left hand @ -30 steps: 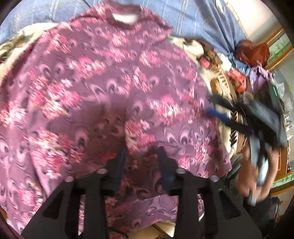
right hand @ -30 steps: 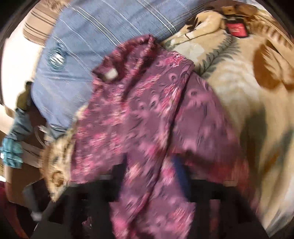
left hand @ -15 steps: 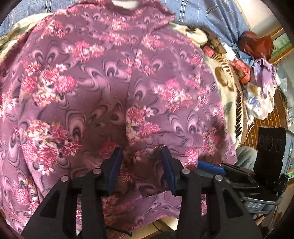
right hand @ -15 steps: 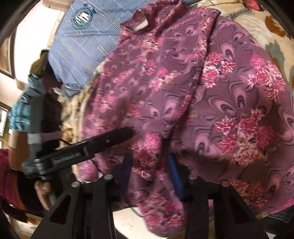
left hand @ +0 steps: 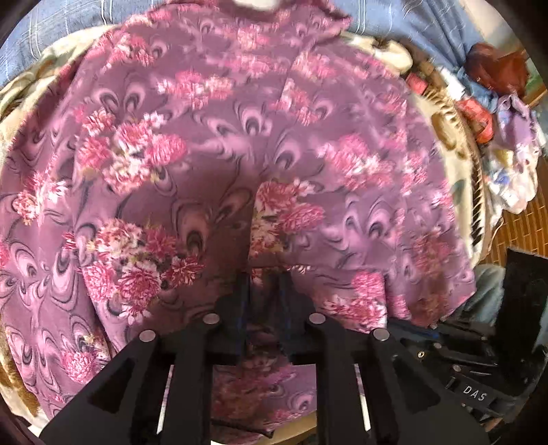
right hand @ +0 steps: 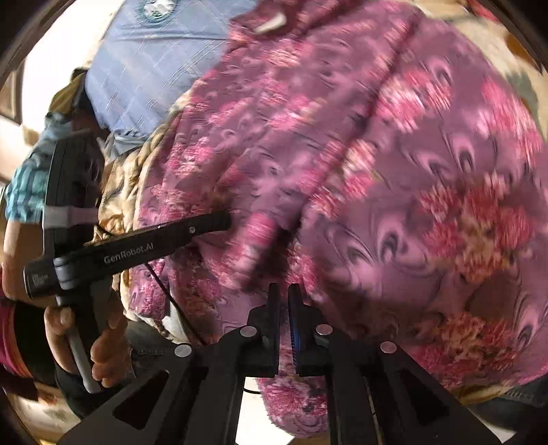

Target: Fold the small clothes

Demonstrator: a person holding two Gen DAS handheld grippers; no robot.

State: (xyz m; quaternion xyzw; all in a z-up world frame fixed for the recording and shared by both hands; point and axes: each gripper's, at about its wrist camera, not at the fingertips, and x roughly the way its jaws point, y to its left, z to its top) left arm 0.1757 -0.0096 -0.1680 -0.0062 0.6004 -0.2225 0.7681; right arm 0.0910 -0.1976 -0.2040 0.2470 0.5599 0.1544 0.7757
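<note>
A purple top with pink flowers lies spread on the bed, collar at the far end. My left gripper is at its near hem, jaws closing, with a fold of the cloth pinched between the blue pads. In the right wrist view the same top fills the frame, its white neck label at the top. My right gripper has its jaws closing to a narrow gap on the hem, which hangs below the fingers. The left gripper's black fingers press into the cloth at left.
A blue striped quilt lies beyond the collar. Under the top is a beige patterned blanket. A heap of loose clothes sits at the right, above a wooden floor. A hand grips the left tool.
Both grippers' jaws have drawn together on the top's near hem. The right gripper came down and in from the side to the hem near the left one.
</note>
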